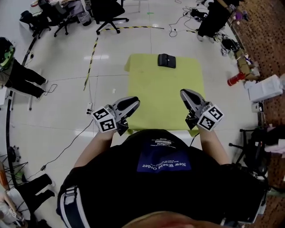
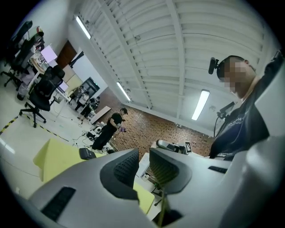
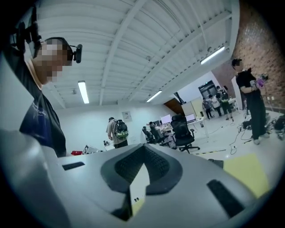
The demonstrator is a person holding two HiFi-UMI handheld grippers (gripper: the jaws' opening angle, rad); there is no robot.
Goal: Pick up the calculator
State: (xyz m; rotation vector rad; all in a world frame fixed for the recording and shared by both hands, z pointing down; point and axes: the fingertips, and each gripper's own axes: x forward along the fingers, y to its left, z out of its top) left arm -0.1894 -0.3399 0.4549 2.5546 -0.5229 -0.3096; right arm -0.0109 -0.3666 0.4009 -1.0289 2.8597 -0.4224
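Note:
The black calculator (image 1: 166, 60) lies at the far edge of the yellow-green table (image 1: 160, 93). In the left gripper view the calculator (image 2: 87, 153) shows small on the yellow table top (image 2: 58, 158), left of the jaws. My left gripper (image 1: 132, 103) hovers over the table's near left corner, far from the calculator. The left gripper (image 2: 144, 153) has a narrow gap between its jaws, with nothing in it. My right gripper (image 1: 185, 94) is over the near right part of the table. The right gripper (image 3: 144, 149) has its jaws together and holds nothing.
Black office chairs (image 1: 109, 13) stand beyond the table, and yellow-black tape (image 1: 92, 55) runs across the floor. Cables, bags and a person (image 1: 216, 18) are at the far right. A red object (image 1: 234, 79) and white boxes (image 1: 265, 88) lie right of the table.

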